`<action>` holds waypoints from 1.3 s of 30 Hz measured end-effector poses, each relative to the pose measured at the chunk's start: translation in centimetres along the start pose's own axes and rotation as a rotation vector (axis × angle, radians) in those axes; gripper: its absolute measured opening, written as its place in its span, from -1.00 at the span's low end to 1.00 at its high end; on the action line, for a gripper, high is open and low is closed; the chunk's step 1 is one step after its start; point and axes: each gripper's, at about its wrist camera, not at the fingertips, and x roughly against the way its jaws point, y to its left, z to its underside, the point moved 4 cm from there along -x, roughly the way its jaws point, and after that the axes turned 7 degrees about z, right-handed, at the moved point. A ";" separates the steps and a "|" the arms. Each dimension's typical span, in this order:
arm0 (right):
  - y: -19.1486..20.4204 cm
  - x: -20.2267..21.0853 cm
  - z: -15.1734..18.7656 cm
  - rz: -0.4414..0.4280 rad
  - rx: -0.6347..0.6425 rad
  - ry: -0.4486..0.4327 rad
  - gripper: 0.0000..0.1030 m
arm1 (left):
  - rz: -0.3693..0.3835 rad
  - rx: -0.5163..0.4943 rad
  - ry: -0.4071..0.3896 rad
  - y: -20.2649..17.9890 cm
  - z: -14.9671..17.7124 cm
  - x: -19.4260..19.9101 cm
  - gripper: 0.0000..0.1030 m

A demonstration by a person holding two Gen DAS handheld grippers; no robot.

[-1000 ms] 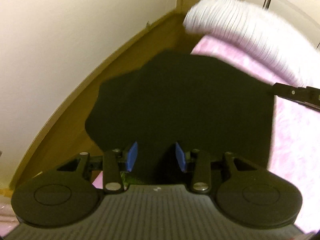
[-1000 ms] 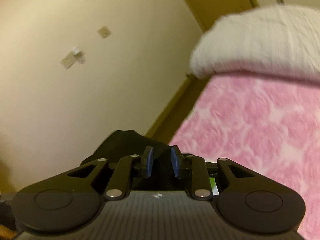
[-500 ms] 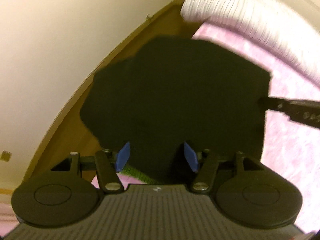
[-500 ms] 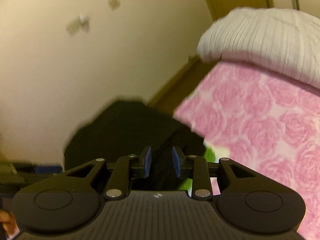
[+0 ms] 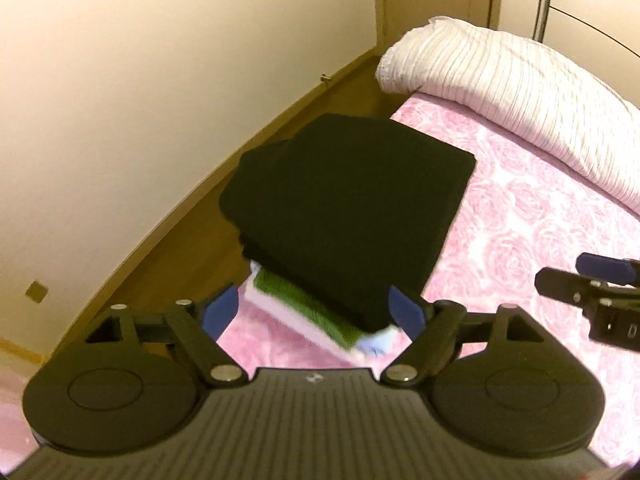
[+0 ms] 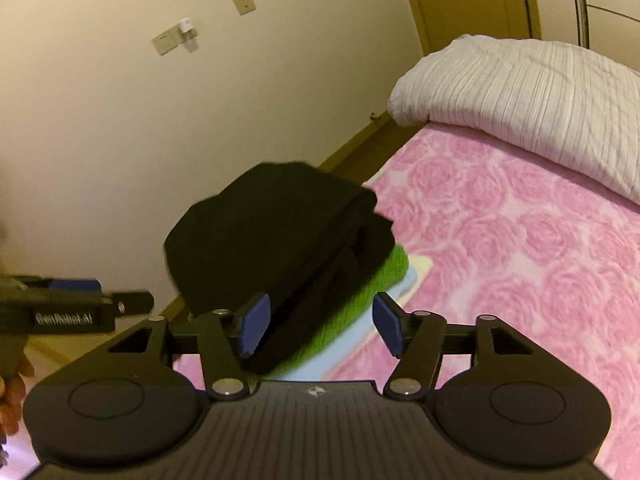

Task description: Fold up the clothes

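Observation:
A folded black garment (image 5: 352, 208) lies on top of a stack of folded clothes: a green one (image 5: 308, 308), a white one and a pale blue one under it. The stack sits at the left edge of the pink rose-patterned bed (image 5: 540, 216). My left gripper (image 5: 316, 314) is open and empty, just in front of the stack. My right gripper (image 6: 320, 326) is open and empty at the stack's right side, where the black garment (image 6: 276, 248) and the green one (image 6: 360, 304) show. Each gripper shows in the other's view: the right one (image 5: 600, 296) and the left one (image 6: 68, 308).
A white ribbed duvet (image 5: 520, 88) is bunched at the far end of the bed. A cream wall (image 5: 140, 100) and a strip of wooden floor (image 5: 208, 240) run along the bed's left side. A door frame (image 6: 480, 4) stands behind.
Both grippers have opened and let go of the black garment. It now lies flat and folded on the stack. Both grippers have drawn back from it.

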 end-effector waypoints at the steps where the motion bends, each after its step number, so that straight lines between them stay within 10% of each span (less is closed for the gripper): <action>1: 0.1 0.7 0.4 -0.003 0.013 0.000 0.38 | -0.005 0.008 -0.005 -0.5 0.8 1.1 0.64; 5: 0.1 4.5 2.1 -0.011 0.071 -0.018 0.72 | -0.009 0.072 -0.027 -2.8 4.3 5.3 0.81; 24: -4.8 21.0 8.1 -0.082 0.157 -0.050 0.72 | -0.177 0.265 -0.255 -15.2 15.4 21.6 0.99; 28: -5.5 22.4 8.5 -0.099 0.199 -0.050 0.72 | -0.086 0.300 -0.189 -16.5 16.6 21.1 0.99; 39: -4.8 19.1 8.8 -0.051 0.353 0.019 0.72 | -0.132 0.310 -0.069 -17.8 17.8 16.4 0.99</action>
